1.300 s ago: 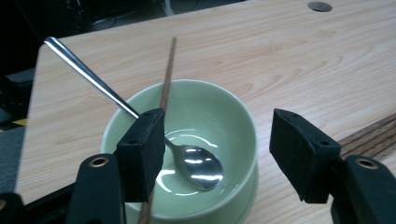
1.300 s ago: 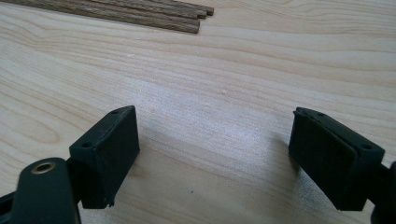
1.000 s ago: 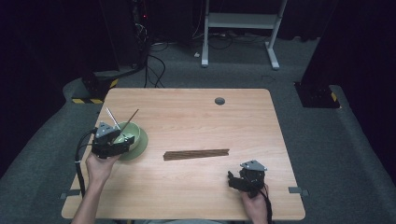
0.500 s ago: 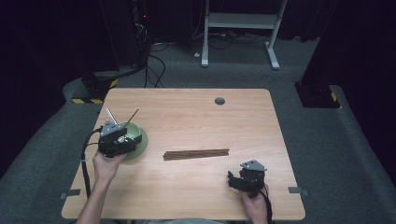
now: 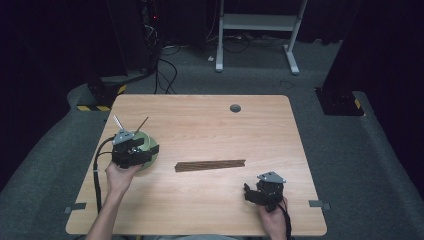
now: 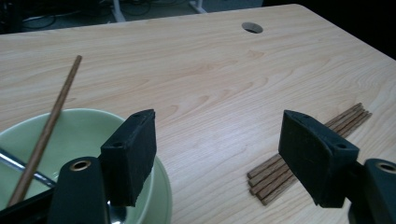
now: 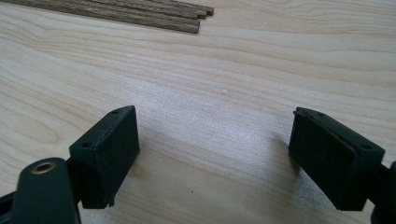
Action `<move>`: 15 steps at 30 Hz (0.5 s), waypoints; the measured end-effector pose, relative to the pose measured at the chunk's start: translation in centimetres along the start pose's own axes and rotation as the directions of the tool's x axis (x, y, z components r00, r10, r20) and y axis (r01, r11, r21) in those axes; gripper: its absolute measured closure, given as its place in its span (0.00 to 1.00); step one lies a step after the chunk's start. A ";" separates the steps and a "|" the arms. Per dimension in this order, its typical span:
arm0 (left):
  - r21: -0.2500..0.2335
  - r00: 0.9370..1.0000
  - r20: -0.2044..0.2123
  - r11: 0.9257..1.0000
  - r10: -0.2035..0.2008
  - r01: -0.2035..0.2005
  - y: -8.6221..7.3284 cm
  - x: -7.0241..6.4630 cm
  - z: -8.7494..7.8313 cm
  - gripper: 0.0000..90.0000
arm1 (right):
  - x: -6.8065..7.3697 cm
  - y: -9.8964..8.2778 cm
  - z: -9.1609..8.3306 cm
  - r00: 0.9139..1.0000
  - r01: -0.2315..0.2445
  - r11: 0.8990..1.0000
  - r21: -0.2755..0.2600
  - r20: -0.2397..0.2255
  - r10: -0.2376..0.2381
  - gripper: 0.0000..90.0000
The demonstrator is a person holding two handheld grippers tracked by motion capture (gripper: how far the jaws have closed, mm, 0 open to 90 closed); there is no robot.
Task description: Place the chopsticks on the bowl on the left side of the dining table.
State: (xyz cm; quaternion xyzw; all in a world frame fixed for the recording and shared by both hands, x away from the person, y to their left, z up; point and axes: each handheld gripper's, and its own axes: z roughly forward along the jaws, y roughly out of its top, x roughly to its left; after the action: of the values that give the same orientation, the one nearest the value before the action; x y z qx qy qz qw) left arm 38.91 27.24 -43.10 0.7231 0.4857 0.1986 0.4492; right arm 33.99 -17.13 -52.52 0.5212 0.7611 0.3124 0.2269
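Each hand carries a blocky black gripper. The left gripper (image 5: 131,150) has a grey three-cornered plate on top and a black cable looping off its side; its two black jaws are thick rectangular blocks with small screw holes, mounted on arms with brass-ringed holes. The right gripper (image 5: 265,189) bears the same grey plate and matching jaws. The forearms are bare, without sleeves

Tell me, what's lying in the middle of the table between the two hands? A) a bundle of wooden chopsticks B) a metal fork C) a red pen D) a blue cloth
A: a bundle of wooden chopsticks lies flat on the table, right of the green bowl.
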 end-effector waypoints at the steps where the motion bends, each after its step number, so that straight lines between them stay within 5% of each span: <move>1: 0.000 1.000 0.009 1.000 -0.004 0.004 0.0 -0.1 0.1 0.31 | 0.0 0.0 0.0 1.000 0.000 1.000 0.000 0.000 0.000 0.18; 15: 0.008 0.998 0.066 1.000 0.019 -0.020 0.1 -1.5 1.7 0.32 | 0.0 0.0 0.0 1.000 0.000 1.000 0.000 0.000 0.000 0.18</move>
State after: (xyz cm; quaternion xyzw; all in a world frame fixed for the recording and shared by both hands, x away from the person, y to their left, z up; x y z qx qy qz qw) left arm 39.55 25.14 -43.73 0.7359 0.4643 0.1770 0.4599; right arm 33.99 -17.13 -52.52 0.5212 0.7611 0.3123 0.2269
